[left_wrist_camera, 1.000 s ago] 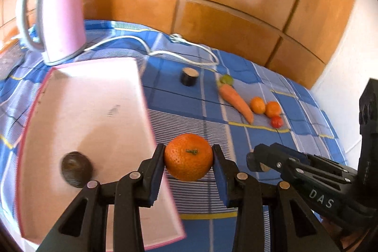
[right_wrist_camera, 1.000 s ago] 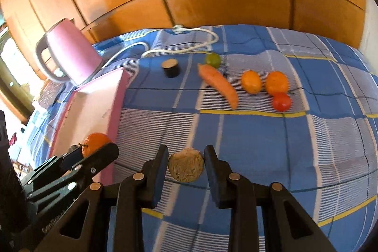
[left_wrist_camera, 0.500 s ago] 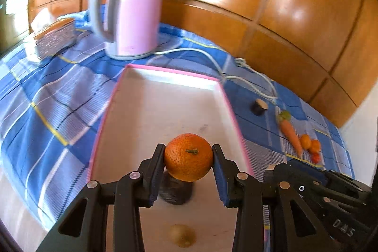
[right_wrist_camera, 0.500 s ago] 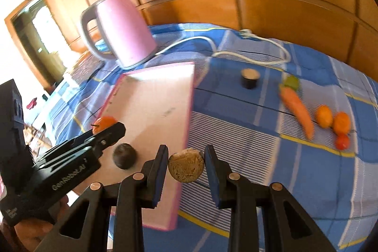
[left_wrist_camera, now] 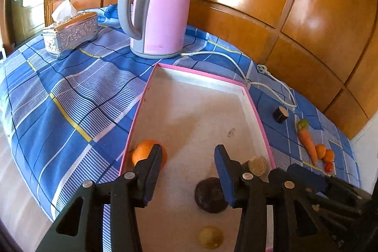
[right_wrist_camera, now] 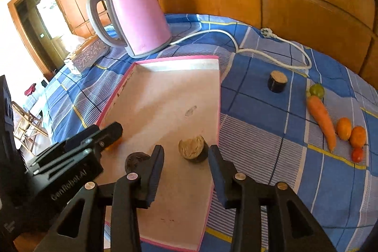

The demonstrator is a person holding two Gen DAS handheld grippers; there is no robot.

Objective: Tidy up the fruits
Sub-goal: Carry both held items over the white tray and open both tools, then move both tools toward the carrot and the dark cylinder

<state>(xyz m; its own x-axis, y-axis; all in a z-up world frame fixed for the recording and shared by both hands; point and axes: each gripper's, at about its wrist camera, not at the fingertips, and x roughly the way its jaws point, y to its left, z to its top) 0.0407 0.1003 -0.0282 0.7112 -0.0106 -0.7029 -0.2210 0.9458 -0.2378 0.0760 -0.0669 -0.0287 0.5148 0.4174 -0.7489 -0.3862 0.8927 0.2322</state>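
Note:
A pink-rimmed white tray (left_wrist_camera: pixel 200 96) (right_wrist_camera: pixel 165 91) lies on the blue checked cloth. In the left wrist view an orange (left_wrist_camera: pixel 144 154) rests in the tray by its left rim, partly behind my left finger. My left gripper (left_wrist_camera: pixel 187 157) is open and empty above the tray. A dark round fruit (left_wrist_camera: pixel 209 195) and a small yellowish fruit (left_wrist_camera: pixel 210 236) lie in the tray too. My right gripper (right_wrist_camera: pixel 185 157) is open just behind a brown cut fruit piece (right_wrist_camera: pixel 192 148) (left_wrist_camera: pixel 257 165) resting in the tray.
A pink kettle (left_wrist_camera: pixel 156 8) (right_wrist_camera: pixel 134 13) with a white cord (right_wrist_camera: pixel 259 49) stands behind the tray, a silver tissue box (left_wrist_camera: pixel 70 30) to its left. On the cloth to the right lie a dark cut piece (right_wrist_camera: pixel 277 80), a carrot (right_wrist_camera: pixel 322 119), a green fruit (right_wrist_camera: pixel 317 90), two small oranges (right_wrist_camera: pixel 350 131) and a tomato (right_wrist_camera: pixel 357 154).
Both grippers moved over the tray and opened. The left let go of the orange, now at the tray's left rim. The right let go of the brown piece, now in the tray.

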